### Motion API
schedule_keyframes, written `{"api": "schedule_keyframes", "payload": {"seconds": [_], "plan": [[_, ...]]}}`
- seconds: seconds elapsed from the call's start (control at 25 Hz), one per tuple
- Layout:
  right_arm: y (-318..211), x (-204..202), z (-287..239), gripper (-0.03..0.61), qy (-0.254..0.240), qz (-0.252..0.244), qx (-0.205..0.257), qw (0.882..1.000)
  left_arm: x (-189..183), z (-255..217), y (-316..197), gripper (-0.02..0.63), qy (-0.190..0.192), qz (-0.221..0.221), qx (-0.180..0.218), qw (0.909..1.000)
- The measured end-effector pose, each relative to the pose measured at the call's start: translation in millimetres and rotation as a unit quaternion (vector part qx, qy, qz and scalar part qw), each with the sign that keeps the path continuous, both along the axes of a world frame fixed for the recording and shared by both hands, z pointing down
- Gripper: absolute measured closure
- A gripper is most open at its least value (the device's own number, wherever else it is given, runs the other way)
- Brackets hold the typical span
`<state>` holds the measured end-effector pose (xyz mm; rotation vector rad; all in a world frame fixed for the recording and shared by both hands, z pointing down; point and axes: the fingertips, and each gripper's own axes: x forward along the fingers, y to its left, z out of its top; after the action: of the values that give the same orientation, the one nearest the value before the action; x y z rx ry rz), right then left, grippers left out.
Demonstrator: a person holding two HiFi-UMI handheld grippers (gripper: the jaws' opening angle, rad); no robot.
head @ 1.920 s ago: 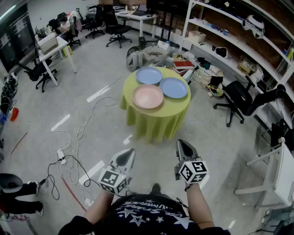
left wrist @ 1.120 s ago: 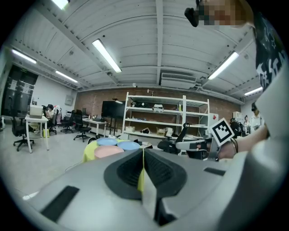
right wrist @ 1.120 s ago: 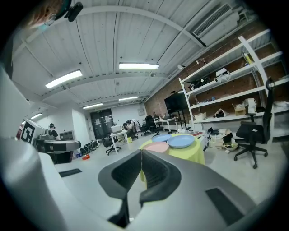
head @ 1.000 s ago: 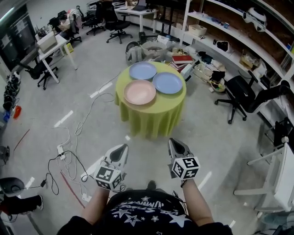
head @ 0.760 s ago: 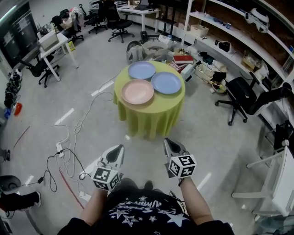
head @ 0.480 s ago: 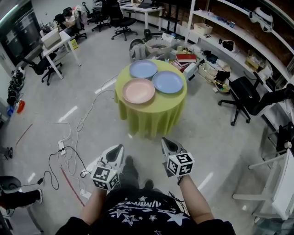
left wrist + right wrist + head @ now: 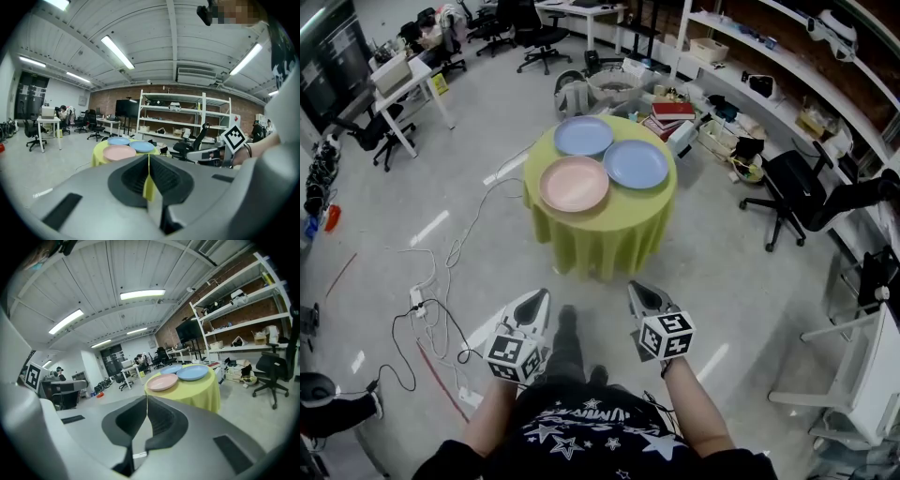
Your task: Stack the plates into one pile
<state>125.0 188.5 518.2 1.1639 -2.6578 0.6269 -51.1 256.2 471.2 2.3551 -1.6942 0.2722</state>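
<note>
on the far round table [image 7: 609, 220], a pink plate [image 7: 574, 183] and two blue plates [image 7: 583, 135] [image 7: 636, 163] lie side by side. near, left gripper [image 7: 532, 307] and right gripper [image 7: 642, 299] are closed, empty.

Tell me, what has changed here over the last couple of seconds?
The person has stepped toward the table: a leg now shows between the left gripper and right gripper. Nothing was grasped or released. Unchanged: both grippers' jaws shut and empty, the pink plate, far blue plate and right blue plate side by side, unstacked.

Black shirt [image 7: 592, 439] (white star print)
</note>
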Motion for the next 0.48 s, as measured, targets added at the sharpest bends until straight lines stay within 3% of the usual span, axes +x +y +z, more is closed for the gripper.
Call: {"api": "schedule_keyframes", "payload": {"seconds": [0.48], "plan": [[-77, -27, 9, 0.563, 0.011, 0.017, -0.018, 1.000, -42, 21, -79, 0.594, 0.026, -0.005, -0.021, 0.9994]]}}
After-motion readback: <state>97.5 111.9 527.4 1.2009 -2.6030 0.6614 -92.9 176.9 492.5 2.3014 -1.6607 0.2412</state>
